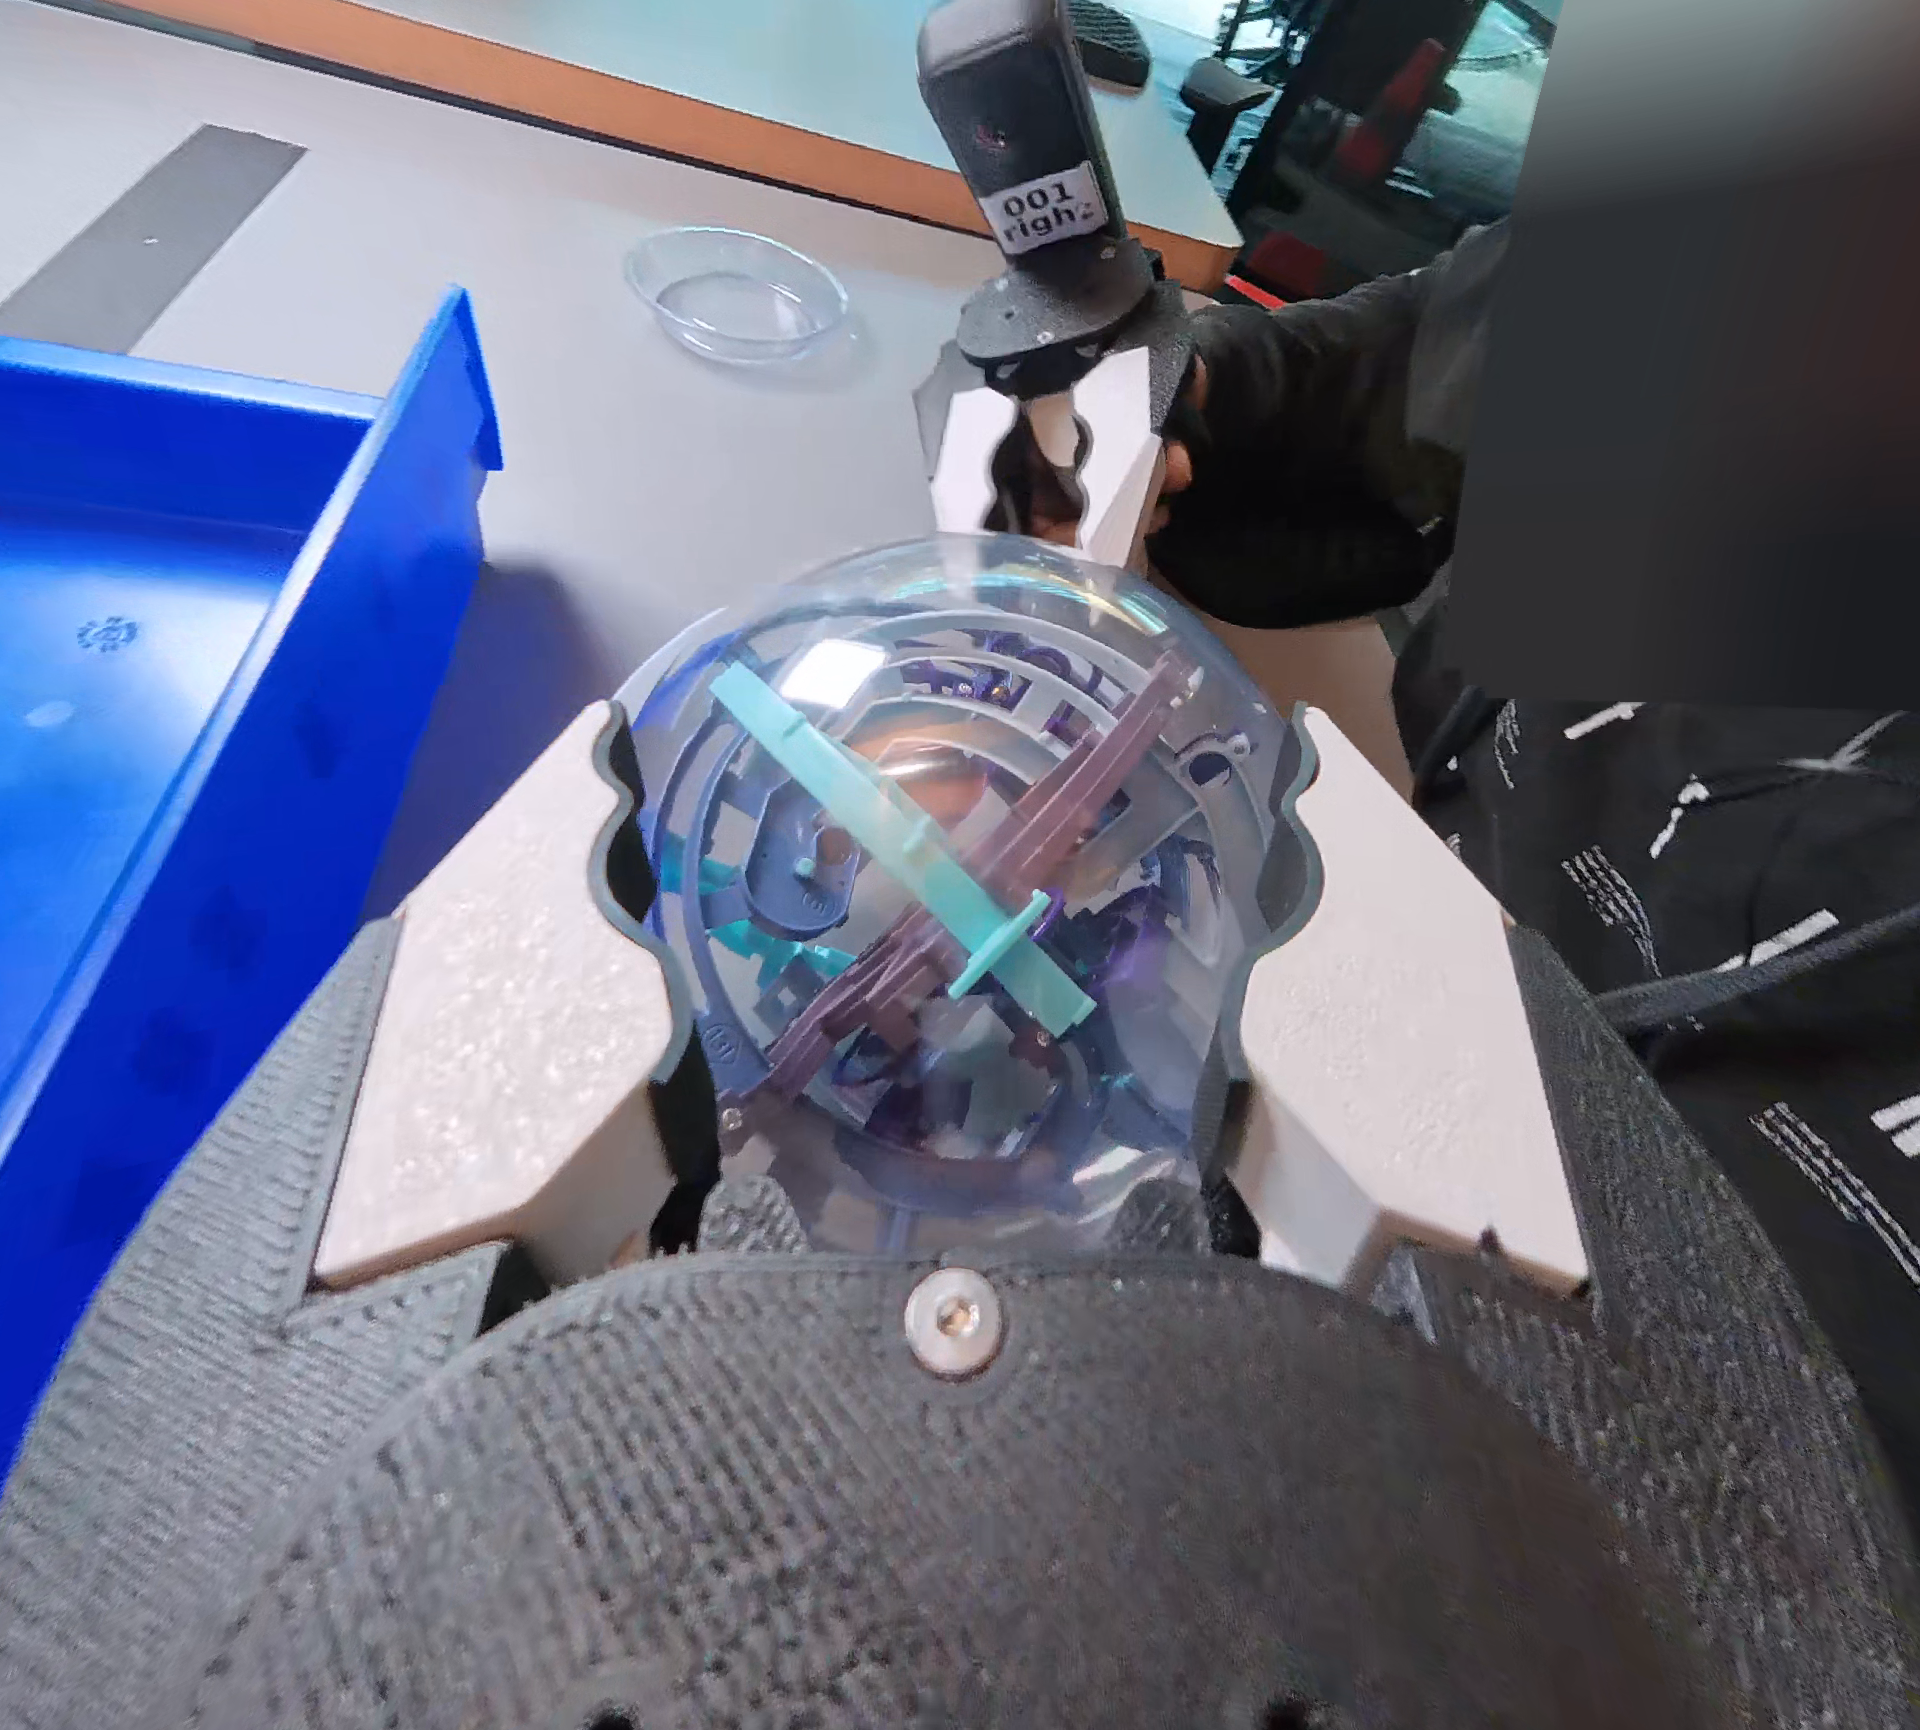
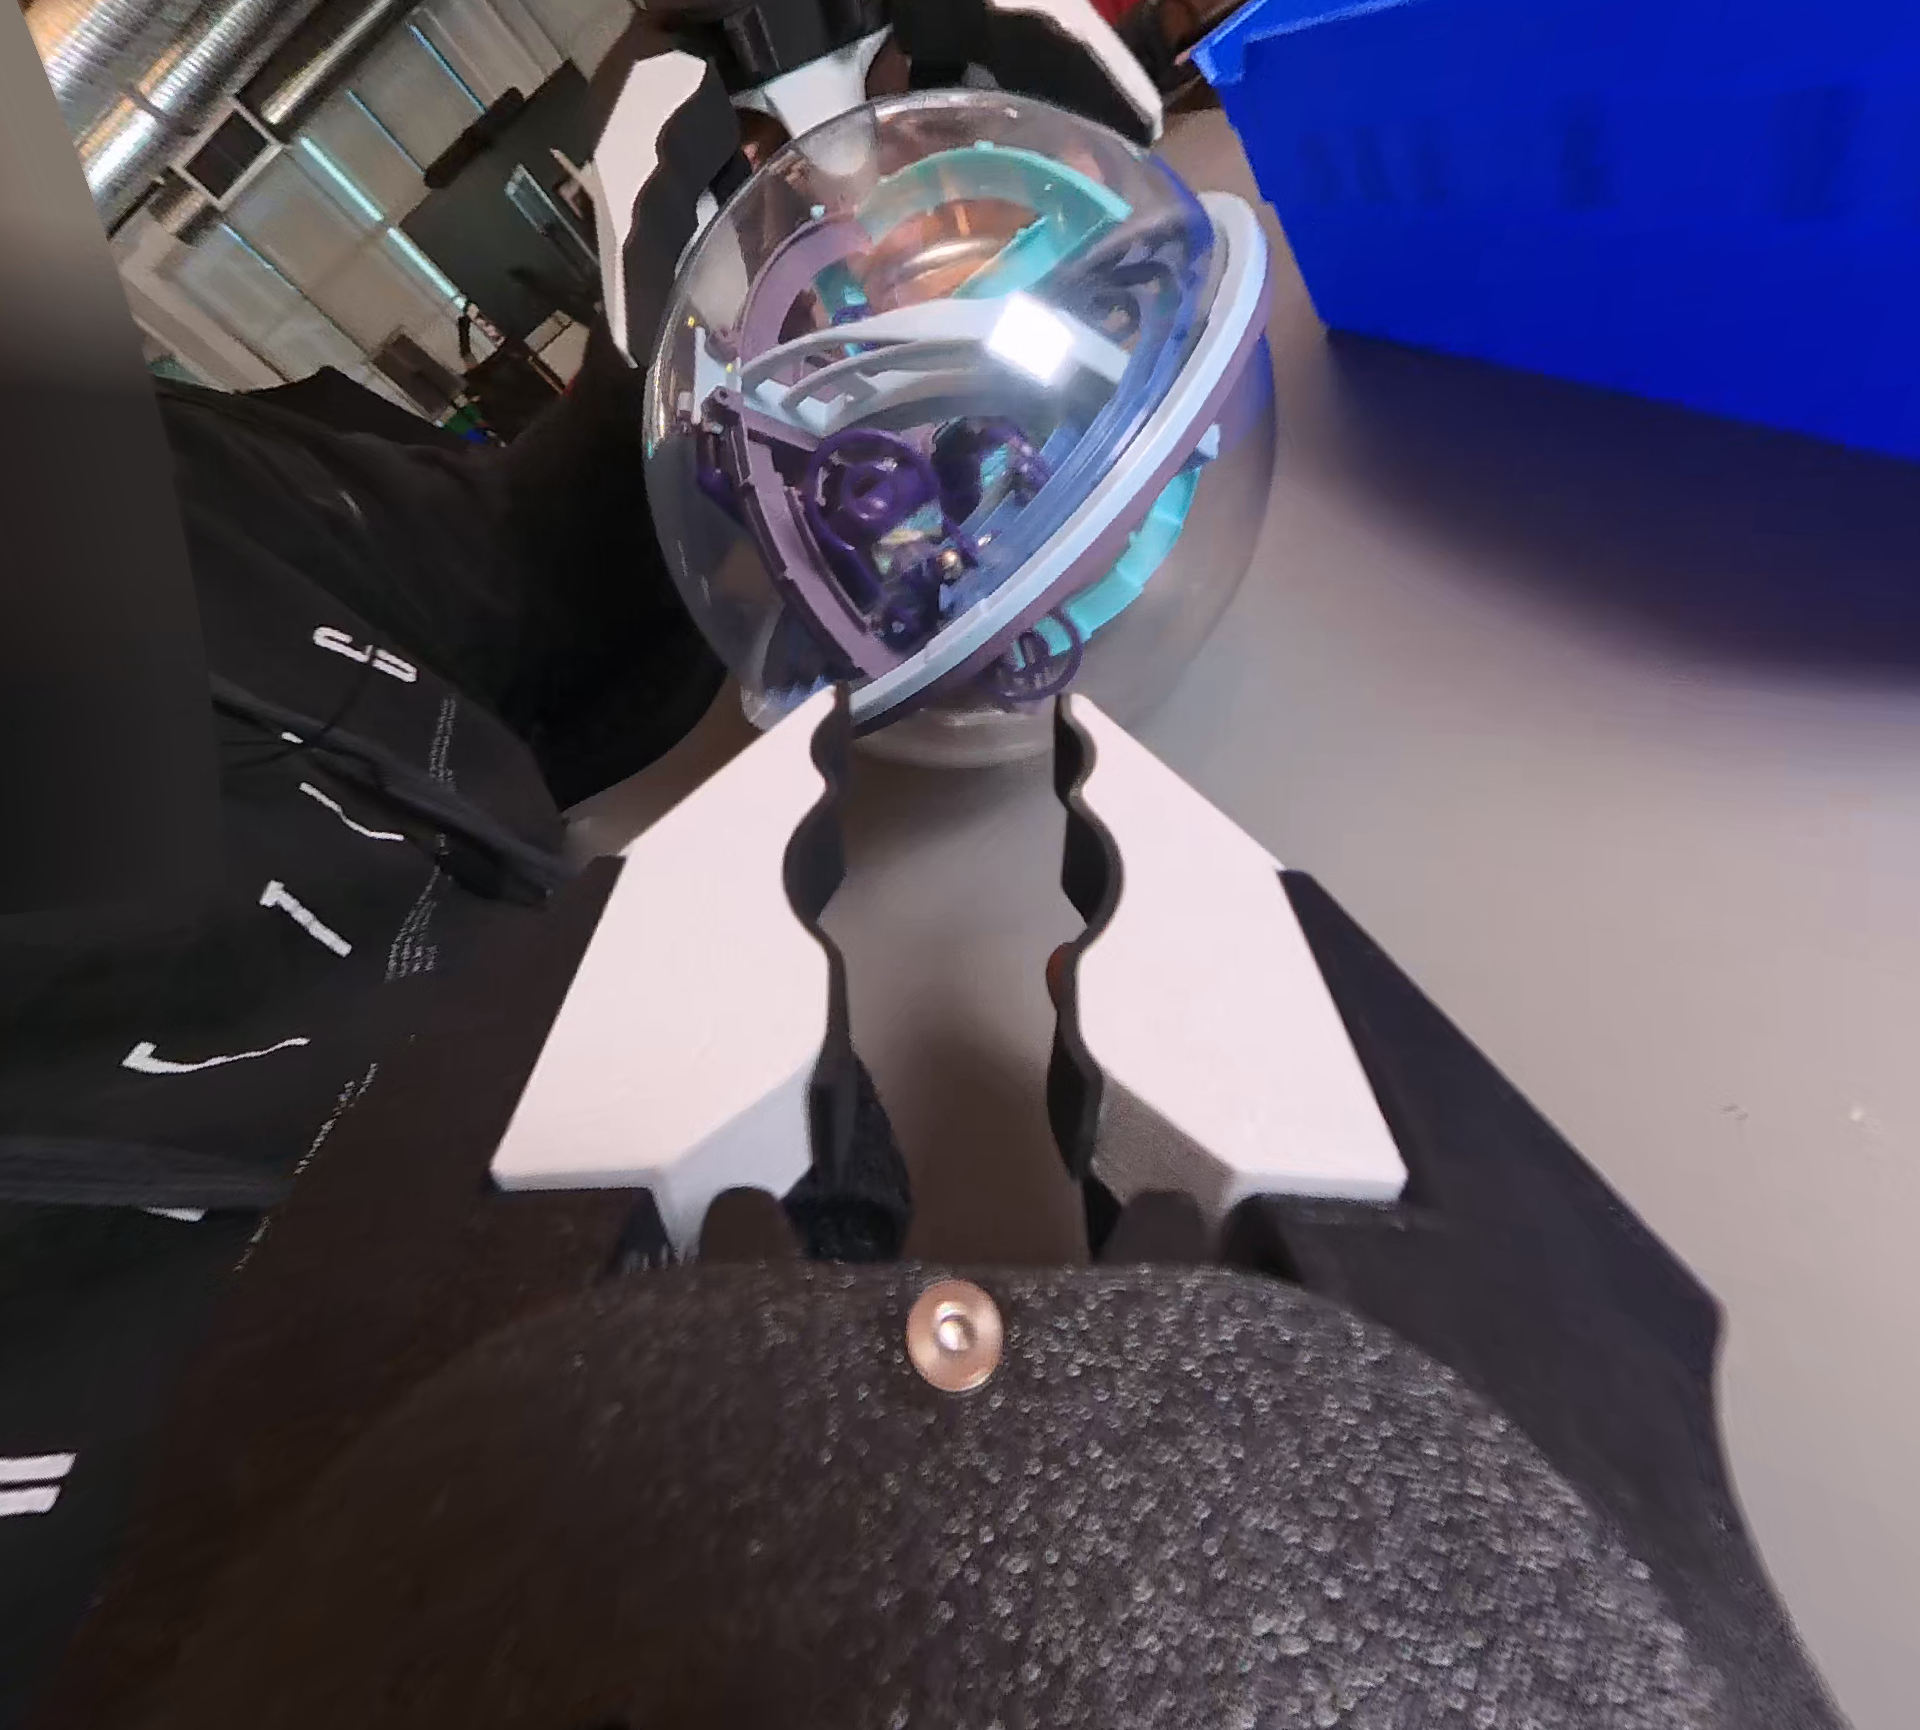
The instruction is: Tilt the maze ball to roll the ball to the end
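The maze ball is clamped in the left claw mid-tilt, while the right claw, slightly parted and empty, sits below it; gentle tilting is judged next.

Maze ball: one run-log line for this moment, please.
left gripper: shut on maze ball | right gripper: open, tips at the ball | blue bin: beside | small ball: cannot tell

Maze ball: clear glossy plastic shell w/ bright glare, matt coloured plastic tracks inside. Left tool: smooth white plastic fingers, rough ribbed black printed body, shiny metal screw. Blue bin: smooth semi-gloss plastic. Dish: clear glossy plastic. Table: matt grey, smooth.
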`<action>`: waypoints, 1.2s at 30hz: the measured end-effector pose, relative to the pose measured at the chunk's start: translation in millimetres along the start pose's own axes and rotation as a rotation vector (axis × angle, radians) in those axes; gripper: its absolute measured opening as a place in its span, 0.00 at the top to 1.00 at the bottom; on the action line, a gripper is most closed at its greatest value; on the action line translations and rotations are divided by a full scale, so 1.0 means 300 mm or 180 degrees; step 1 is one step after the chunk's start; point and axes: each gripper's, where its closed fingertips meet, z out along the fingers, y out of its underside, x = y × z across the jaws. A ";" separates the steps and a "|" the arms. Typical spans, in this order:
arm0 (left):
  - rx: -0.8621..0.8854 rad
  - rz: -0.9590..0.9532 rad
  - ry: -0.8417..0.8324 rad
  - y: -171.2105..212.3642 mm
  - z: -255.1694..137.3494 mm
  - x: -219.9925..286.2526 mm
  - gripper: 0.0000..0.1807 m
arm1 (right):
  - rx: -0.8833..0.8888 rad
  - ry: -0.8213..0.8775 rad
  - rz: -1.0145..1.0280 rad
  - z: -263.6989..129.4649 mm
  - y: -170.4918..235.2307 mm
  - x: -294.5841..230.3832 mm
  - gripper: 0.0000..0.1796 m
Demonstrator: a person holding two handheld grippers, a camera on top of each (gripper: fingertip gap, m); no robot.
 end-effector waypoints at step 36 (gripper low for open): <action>-0.0456 0.0518 0.1095 -0.033 0.065 0.028 0.39 | -0.0387 -0.1195 0.0389 0.010 -0.095 0.119 0.88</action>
